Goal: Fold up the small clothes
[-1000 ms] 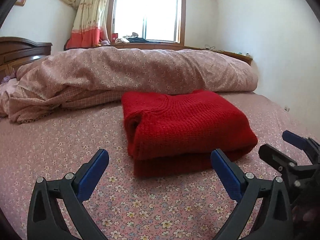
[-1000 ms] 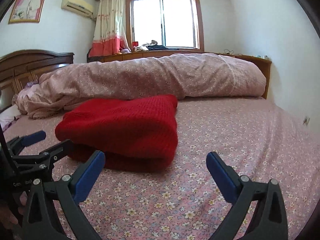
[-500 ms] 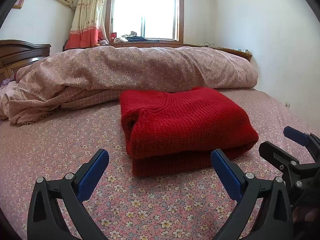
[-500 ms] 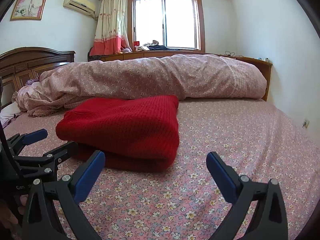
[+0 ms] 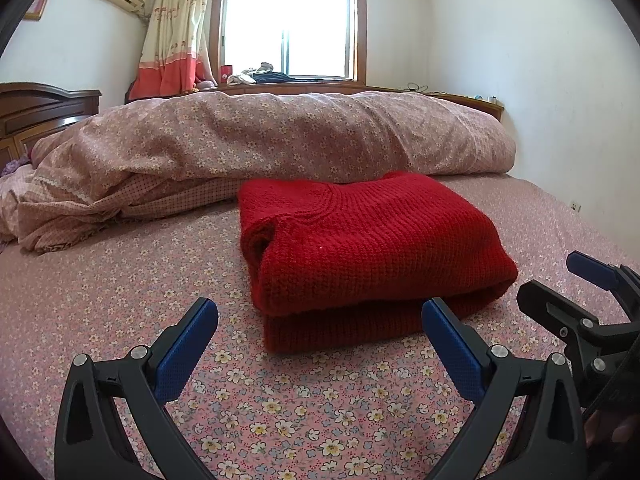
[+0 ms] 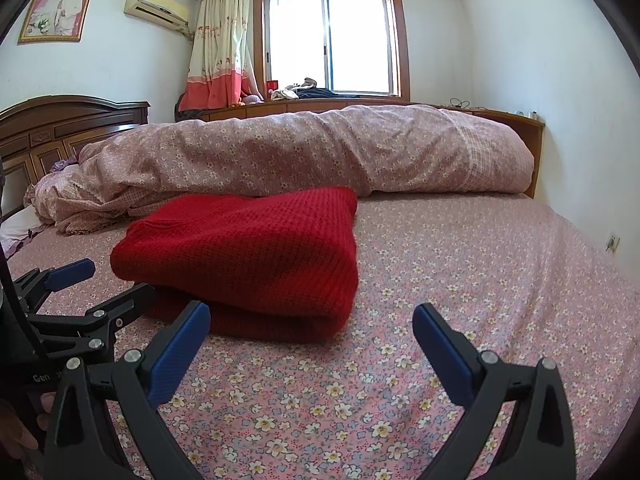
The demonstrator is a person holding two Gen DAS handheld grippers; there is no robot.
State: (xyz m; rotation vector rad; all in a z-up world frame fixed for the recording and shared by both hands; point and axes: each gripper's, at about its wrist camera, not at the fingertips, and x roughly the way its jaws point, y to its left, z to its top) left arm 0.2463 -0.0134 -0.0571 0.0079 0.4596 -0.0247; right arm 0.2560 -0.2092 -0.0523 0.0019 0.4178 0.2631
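A red knitted sweater (image 5: pixel 368 240) lies folded in a thick rectangle on the pink flowered bed sheet (image 5: pixel 120 304); it also shows in the right wrist view (image 6: pixel 248 256). My left gripper (image 5: pixel 320 322) is open and empty, just in front of the sweater's near edge. My right gripper (image 6: pixel 312 330) is open and empty, in front of the sweater's right corner. Each gripper shows in the other's view: the right one (image 5: pixel 576 292) at the far right, the left one (image 6: pixel 92 292) at the far left.
A rolled pink flowered duvet (image 5: pixel 280 136) lies across the bed behind the sweater. A wooden headboard (image 6: pixel 60 128) stands at the left. A white wall (image 6: pixel 560 80) runs along the bed's right side. A window (image 5: pixel 288 28) is at the back.
Both grippers have drawn back slightly and tilted upward, so the sweater sits a little farther off and lower in view. Both stay open. The sweater has not moved.
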